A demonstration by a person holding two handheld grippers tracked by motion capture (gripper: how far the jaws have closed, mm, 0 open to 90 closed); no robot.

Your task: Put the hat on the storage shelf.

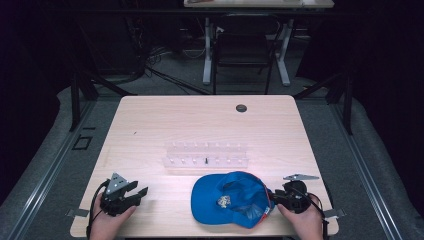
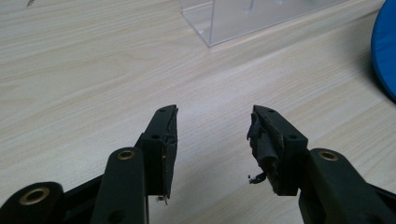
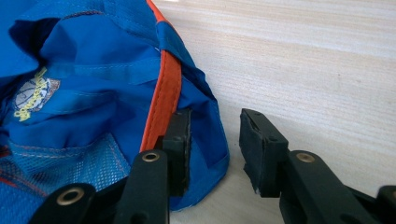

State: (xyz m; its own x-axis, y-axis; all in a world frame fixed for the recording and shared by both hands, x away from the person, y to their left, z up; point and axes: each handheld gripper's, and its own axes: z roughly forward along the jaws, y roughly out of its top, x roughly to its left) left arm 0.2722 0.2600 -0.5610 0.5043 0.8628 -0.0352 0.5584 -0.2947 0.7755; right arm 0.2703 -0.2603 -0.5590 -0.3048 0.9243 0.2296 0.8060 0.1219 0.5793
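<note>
A blue cap (image 1: pixel 227 200) with an orange band lies upside down at the table's near edge, its inside and a small logo facing up. My right gripper (image 1: pixel 274 196) is at the cap's right edge. In the right gripper view the cap (image 3: pixel 93 88) lies to the left, and my right gripper (image 3: pixel 215 119) is open, one jaw over the cap's inside and the other over bare wood, with the rim in the gap. My left gripper (image 1: pixel 140 192) rests at the near left of the table, well apart from the cap. In its own view my left gripper (image 2: pixel 213 114) is open over bare wood.
A clear plastic rack (image 1: pixel 205 155) with small pegs stands in the table's middle, beyond the cap; its corner (image 2: pixel 243 18) is ahead of the left gripper. A dark round grommet (image 1: pixel 241 108) sits near the wooden table's (image 1: pixel 165 120) far edge. A chair and desk legs stand behind.
</note>
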